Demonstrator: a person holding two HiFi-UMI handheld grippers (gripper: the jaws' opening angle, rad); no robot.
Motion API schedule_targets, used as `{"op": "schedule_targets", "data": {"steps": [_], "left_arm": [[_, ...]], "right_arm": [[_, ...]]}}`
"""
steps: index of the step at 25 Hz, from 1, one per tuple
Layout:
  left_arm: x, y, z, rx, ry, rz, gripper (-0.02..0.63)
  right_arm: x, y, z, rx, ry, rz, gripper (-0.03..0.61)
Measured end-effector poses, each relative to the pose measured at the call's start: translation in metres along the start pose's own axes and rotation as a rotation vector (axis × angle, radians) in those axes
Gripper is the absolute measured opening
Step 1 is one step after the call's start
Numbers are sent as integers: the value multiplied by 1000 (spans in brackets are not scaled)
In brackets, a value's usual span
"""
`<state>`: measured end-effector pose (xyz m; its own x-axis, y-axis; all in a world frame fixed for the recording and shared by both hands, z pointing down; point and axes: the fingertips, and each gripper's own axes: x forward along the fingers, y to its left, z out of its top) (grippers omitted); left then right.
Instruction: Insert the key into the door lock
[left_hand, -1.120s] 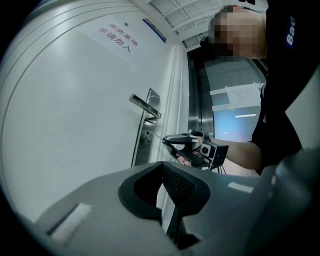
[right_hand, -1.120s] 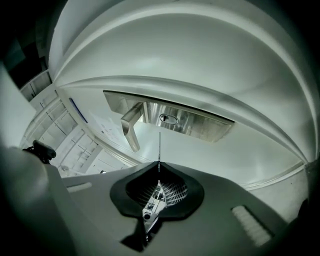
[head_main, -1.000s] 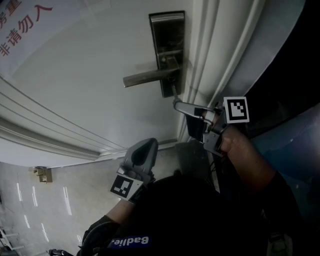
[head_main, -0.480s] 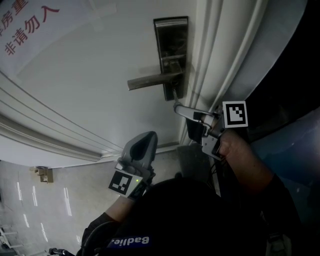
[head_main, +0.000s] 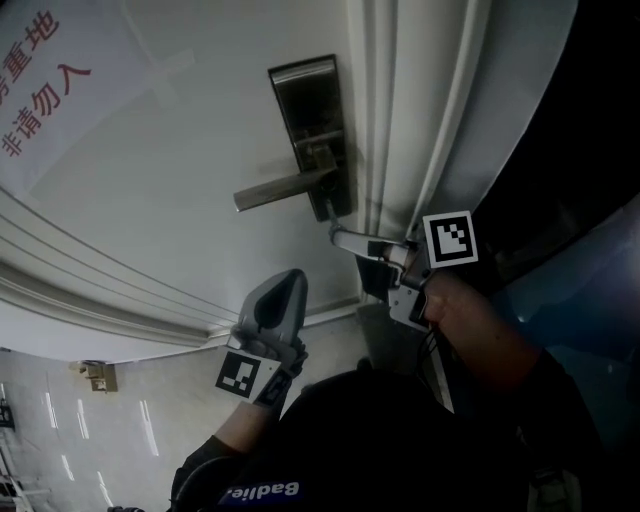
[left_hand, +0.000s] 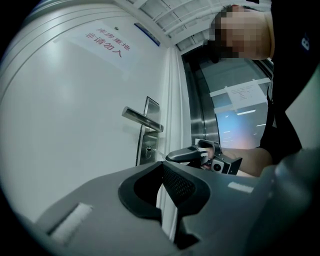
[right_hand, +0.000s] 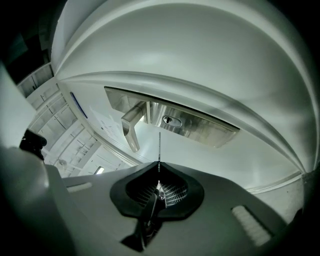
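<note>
Currently, step: I am lining the key (right_hand: 159, 146) up with the keyhole (right_hand: 172, 121); by my reading it is not yet seated.
Right claw: my right gripper (right_hand: 159, 166) is pinching the key by its head, pads pressed tight on it, thin blade sticking out ahead, edge-on.
Key position: the tip is sitting just short of the keyhole in the steel lock plate (right_hand: 207, 130), beside the lever handle (right_hand: 131, 127); I cannot tell whether it is touching the slot.
Left claw: my left gripper (head_main: 288, 283) is hanging low in front of the door (head_main: 150, 180), well apart from the lock, jaws together on nothing.
Next move: I am judging that it calls for a small aim correction onto the slot, the blade turned to match it, then a straight push along the blade.
Risk: if I am pushing off-line, the blade is likely to skate across the plate.
</note>
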<state>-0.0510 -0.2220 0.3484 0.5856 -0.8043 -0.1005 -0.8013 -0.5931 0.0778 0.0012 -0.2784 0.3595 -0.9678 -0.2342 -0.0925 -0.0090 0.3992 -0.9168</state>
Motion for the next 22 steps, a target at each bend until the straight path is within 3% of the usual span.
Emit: {"op": "schedule_targets", "data": {"steps": [22], "left_arm": [[11,-1,-19,-67,10,22,20]], "right_arm": [[-1,-10,25,66,32,-27,12]]}}
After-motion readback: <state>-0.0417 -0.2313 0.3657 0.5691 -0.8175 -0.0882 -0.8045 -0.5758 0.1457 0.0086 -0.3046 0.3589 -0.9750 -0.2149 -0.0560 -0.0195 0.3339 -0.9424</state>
